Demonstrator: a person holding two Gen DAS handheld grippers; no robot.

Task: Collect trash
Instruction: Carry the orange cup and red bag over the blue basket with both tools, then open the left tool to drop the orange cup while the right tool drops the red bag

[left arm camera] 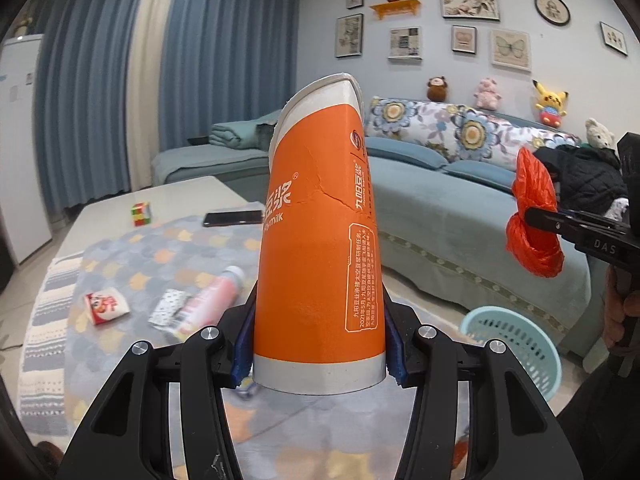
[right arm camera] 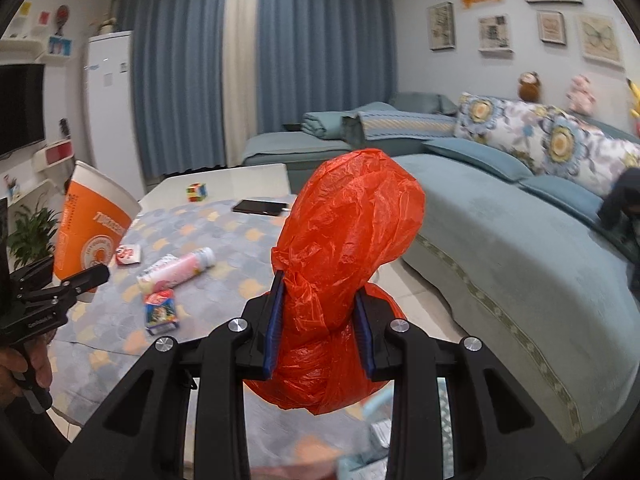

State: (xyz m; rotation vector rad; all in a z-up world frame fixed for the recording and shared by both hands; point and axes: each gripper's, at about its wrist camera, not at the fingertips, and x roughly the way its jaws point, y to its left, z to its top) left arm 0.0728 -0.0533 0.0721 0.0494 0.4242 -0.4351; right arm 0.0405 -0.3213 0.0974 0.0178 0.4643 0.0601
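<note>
A living room is shown, with blue curtains point(left arm camera: 224, 52), framed pictures on a pale wall, and a long blue sofa point(left arm camera: 452, 216) lined with floral cushions and soft toys. A low white table point(right arm camera: 240, 178) is partly covered by a patterned cloth point(right arm camera: 192, 240). On the cloth are scattered a pink bottle point(right arm camera: 176, 267) lying on its side, a small red and white packet point(left arm camera: 106, 305), another small wrapper point(left arm camera: 168, 307) and a dark phone point(right arm camera: 260, 207); a puzzle cube point(left arm camera: 141, 214) sits on the bare tabletop. A pale blue basket point(left arm camera: 516, 344) stands on the floor between table and sofa.

The left gripper point(left arm camera: 320, 356) is angled slightly downward, and an orange paper cup point(left arm camera: 320, 240) is clamped upright between its blue pads at the cup's base, above the table edge. The cup's wall is creased.

The right gripper point(right arm camera: 320, 320) is likewise tilted down and is closed on a crumpled red bag point(right arm camera: 344, 272), squeezed at its middle. In the left view the bag is seen above the basket. A hand point(right arm camera: 20, 368) is seen on the left gripper's handle.
</note>
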